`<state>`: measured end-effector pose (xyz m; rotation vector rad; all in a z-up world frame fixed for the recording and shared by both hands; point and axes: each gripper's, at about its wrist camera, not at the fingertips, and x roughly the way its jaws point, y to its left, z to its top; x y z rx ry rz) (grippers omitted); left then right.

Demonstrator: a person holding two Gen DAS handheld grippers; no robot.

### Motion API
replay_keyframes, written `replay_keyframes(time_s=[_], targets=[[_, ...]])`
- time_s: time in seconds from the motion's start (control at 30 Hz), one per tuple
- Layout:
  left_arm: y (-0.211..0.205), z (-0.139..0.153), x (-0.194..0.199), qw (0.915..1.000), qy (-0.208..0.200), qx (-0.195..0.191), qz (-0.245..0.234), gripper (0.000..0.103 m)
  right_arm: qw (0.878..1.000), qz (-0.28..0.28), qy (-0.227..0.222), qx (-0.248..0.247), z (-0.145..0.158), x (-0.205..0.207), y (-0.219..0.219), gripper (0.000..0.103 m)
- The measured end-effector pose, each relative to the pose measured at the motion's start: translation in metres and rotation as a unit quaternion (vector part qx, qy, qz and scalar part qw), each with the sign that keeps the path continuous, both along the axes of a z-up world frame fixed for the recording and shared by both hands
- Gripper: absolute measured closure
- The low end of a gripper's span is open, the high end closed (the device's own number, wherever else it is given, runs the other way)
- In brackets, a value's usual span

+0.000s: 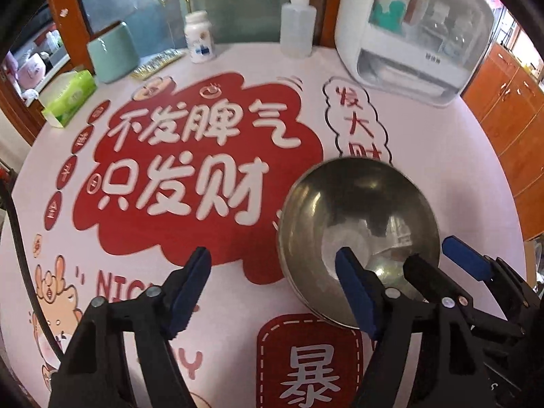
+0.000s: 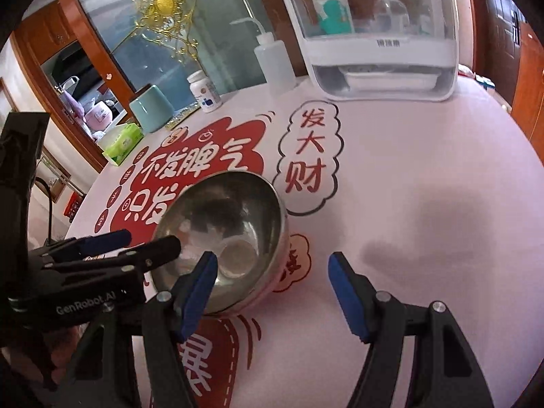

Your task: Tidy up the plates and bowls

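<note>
In the left wrist view, a steel bowl (image 1: 360, 234) was seen upright on the printed tablecloth (image 1: 442, 170), right of the big red patch. The left gripper (image 1: 272, 289) was held open, its right finger over the bowl's near rim; contact could not be told.

In the right wrist view, the right gripper (image 2: 272, 289) was spread open, its left finger over the bowl's (image 2: 231, 227) near rim, nothing gripped.
</note>
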<state>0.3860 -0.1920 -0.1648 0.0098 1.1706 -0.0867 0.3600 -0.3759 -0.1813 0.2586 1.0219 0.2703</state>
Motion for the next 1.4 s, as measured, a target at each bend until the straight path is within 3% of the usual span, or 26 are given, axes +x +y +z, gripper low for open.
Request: replay_keyframes(time_s=[0.13,0.2,0.33,0.4,0.5,0.93,1.4], targets=[[-0.005,-0.012,0.003,0.9998,0.018,-0.006,-0.006,0.045,1.000,0.004,0.003,0.003,-0.006,0.001,-0.001,0.053],[-0.006,-0.018,0.004,0.9996,0.028,-0.005,-0.007,0.054,1.000,0.004,0.002,0.012,-0.006,0.001,-0.001,0.056],[-0.007,-0.022,0.004,0.9992,0.037,-0.012,-0.006,0.061,1.000,0.008,-0.002,0.016,-0.007,0.001,0.002,0.063],[-0.008,-0.024,0.004,0.9991,0.039,-0.014,-0.010,0.073,1.000,0.011,0.000,0.018,-0.009,0.002,0.003,0.068],[-0.009,-0.024,0.003,0.9989,0.039,-0.024,-0.014,0.083,1.000,0.012,0.001,0.019,-0.009,0.001,0.004,0.074],[-0.009,-0.018,-0.010,0.9983,0.043,-0.034,-0.019,0.087,1.000,0.009,0.018,0.010,-0.007,-0.009,-0.001,0.082],[-0.001,0.008,-0.065,0.9979,0.045,-0.046,-0.010,0.087,0.999,0.030,0.013,0.001,0.021,-0.056,0.009,0.084]])
